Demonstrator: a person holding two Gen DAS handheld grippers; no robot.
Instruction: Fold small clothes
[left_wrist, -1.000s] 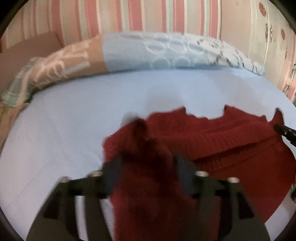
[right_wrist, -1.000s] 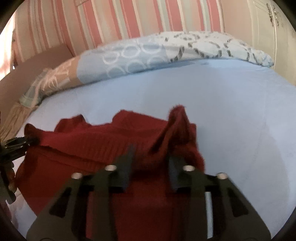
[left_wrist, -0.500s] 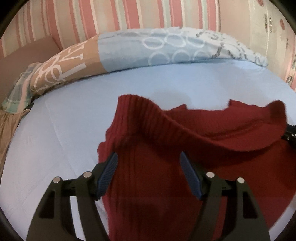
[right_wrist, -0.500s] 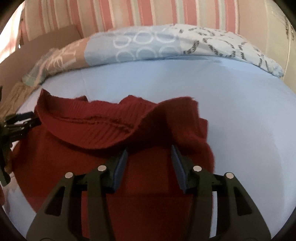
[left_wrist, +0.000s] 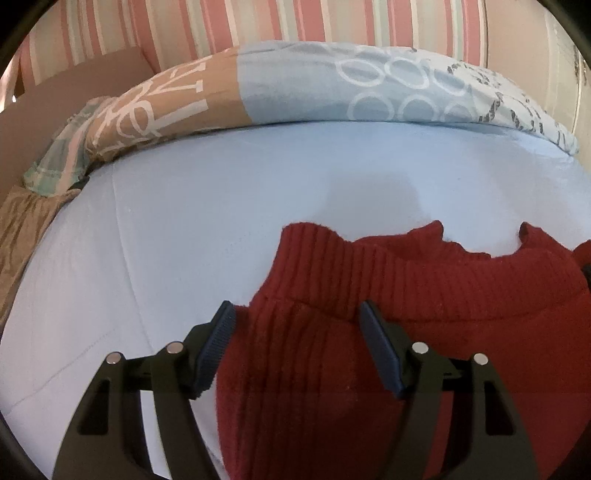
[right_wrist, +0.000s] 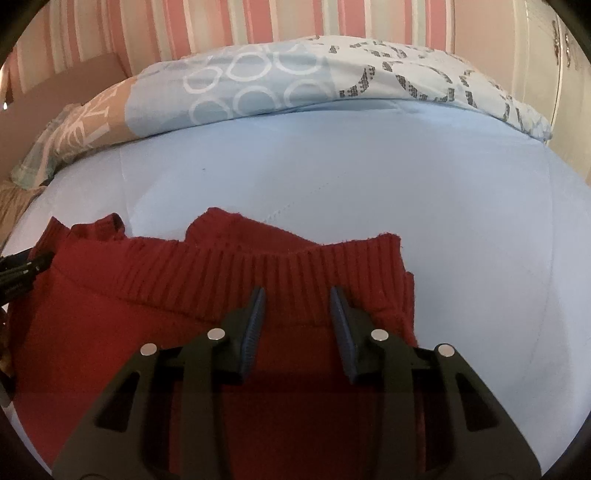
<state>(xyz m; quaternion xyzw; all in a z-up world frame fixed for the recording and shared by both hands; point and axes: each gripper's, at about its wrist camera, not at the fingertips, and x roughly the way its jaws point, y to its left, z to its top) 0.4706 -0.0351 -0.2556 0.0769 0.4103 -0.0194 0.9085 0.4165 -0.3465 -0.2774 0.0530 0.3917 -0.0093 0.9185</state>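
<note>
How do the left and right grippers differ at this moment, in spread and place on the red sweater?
The left gripper stands wider open than the right gripper. The left hangs over the left edge of the red sweater, the right over its right edge, both near the folded ribbed band. Both are open and hold nothing.

Dark red ribbed knit sweater (left_wrist: 388, 332) folded over, flat on the bed.

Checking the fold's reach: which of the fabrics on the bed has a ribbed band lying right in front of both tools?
The dark red sweater; its ribbed band crosses ahead of both open tools, unlike the patterned duvet bunched at the far edge.
</note>
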